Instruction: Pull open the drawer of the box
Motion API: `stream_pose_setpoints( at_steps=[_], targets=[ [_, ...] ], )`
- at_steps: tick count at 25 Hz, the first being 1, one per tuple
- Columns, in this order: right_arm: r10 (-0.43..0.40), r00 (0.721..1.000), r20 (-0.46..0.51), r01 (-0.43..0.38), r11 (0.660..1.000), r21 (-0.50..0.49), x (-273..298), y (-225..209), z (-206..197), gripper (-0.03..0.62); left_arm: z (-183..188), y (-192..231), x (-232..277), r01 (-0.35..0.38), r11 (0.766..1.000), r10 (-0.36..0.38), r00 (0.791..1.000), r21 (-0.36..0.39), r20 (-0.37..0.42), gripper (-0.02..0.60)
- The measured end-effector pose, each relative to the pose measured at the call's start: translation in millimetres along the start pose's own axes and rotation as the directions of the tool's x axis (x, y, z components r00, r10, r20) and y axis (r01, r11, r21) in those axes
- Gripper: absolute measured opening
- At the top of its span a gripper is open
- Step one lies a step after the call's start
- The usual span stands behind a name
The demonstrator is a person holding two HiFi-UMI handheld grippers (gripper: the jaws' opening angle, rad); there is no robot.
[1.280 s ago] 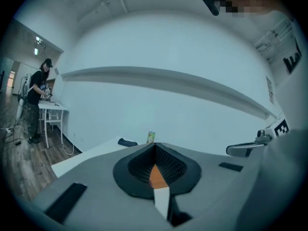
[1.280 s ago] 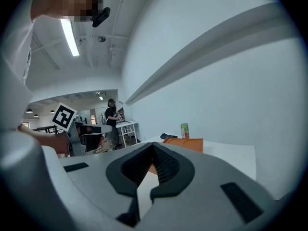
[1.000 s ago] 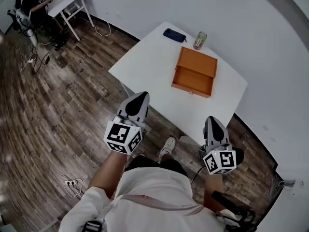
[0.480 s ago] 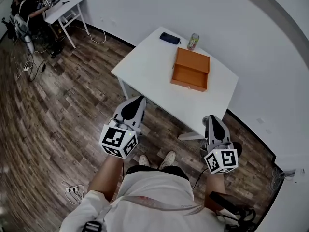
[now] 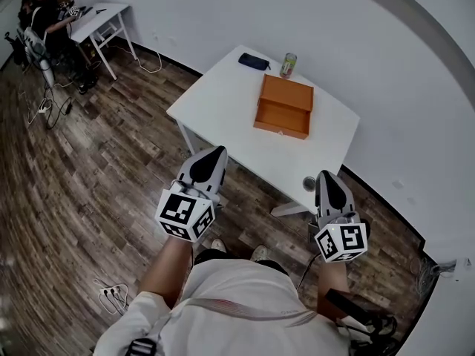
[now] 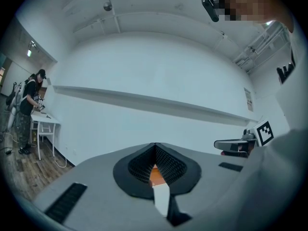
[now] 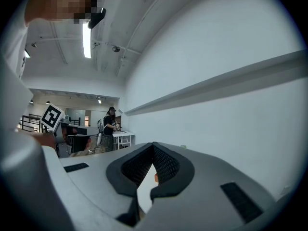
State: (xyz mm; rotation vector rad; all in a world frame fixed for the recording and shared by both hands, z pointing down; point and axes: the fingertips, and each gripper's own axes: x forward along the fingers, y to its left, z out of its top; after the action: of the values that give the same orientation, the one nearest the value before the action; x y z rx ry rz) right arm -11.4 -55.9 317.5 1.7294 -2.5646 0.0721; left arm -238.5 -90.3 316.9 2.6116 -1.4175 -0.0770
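Observation:
The orange wooden box (image 5: 288,95) stands on the white table (image 5: 223,99), its drawer (image 5: 280,117) pulled out toward me. Both grippers hang in the air well short of the table, over the wooden floor, pointing level toward it. My left gripper (image 5: 214,153) is shut with nothing in it; in the left gripper view its jaw tips (image 6: 155,147) meet, and a sliver of the orange box (image 6: 157,175) shows below them. My right gripper (image 5: 325,175) is also shut and empty, its tips (image 7: 153,146) touching.
A dark pouch (image 5: 254,61) and a green can (image 5: 288,64) sit at the table's far edge. At the far left a person (image 5: 41,10) works at another white desk (image 5: 100,15). Cables and a power strip (image 5: 111,294) lie on the floor.
The table and box now lie farther from me and look smaller. Both grippers stayed shut and rose slightly as I backed away.

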Motion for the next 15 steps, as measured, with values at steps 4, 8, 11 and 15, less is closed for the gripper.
stream_pose_setpoints(
  at_steps=[4, 8, 11, 15],
  targets=[
    [0.009, 1.000, 0.008, -0.009, 1.000, -0.004, -5.0, -6.5, 2.7, 0.003, 0.1, -10.0, 1.8, -0.003, 1.000, 0.003, 1.000, 0.003, 0.000, 0.011],
    [0.008, 1.000, 0.007, -0.008, 1.000, -0.009, -10.2, -7.0, 4.4, 0.003, 0.5, -13.3, -0.1, -0.008, 1.000, 0.008, 1.000, 0.004, 0.002, 0.011],
    [0.007, 1.000, 0.007, -0.007, 1.000, -0.009, -12.0, -10.7, 3.6, 0.003, -1.2, -16.5, 2.4, -0.006, 1.000, 0.006, 1.000, 0.003, -0.002, 0.011],
    [0.006, 1.000, 0.005, -0.006, 1.000, -0.012, -13.6, -14.8, 2.6, 0.003, -3.1, -20.9, 5.7, -0.005, 1.000, 0.005, 1.000, 0.003, -0.005, 0.011]
  ],
)
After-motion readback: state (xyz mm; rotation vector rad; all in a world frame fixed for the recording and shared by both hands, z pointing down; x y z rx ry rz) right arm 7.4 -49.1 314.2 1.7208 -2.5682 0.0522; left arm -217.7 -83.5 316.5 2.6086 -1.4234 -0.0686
